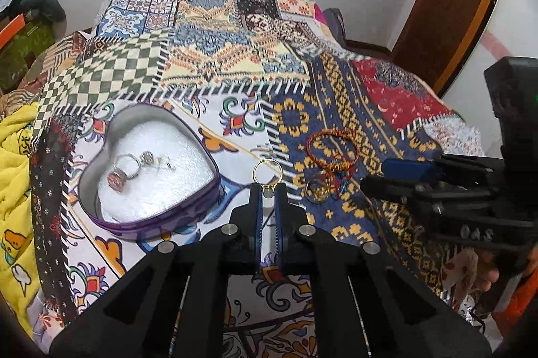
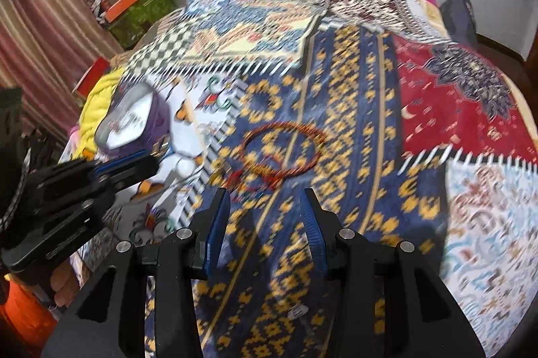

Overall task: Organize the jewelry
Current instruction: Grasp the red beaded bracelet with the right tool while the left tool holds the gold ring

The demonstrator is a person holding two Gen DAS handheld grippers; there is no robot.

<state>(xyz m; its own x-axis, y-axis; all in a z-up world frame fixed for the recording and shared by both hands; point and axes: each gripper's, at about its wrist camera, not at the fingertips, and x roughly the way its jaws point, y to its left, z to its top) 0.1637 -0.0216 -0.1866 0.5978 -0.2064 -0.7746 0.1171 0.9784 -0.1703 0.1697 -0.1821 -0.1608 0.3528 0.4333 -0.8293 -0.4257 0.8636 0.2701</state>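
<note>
My left gripper (image 1: 268, 187) is shut on a gold ring (image 1: 267, 170), held up just right of a heart-shaped purple tin (image 1: 148, 225). Inside the tin, on white foam, lie a silver ring with a pink stone (image 1: 116, 180) and another silver ring (image 1: 145, 158). To the right on the blue and yellow patch lie a red thread bangle (image 1: 331, 147) and small gold rings (image 1: 319, 186) with coloured thread. My right gripper (image 2: 265, 193) stands open just short of the red bangle (image 2: 282, 148) in a blurred view. The tin (image 2: 134, 119) shows at its left.
A patchwork quilt (image 1: 215, 55) covers the bed. A yellow blanket (image 1: 15, 156) lies at the left edge, with boxes and clothes (image 2: 134, 5) beyond it. A wooden door frame (image 1: 447, 5) stands at the right. A hand and an orange sleeve (image 2: 23, 304) hold the left gripper.
</note>
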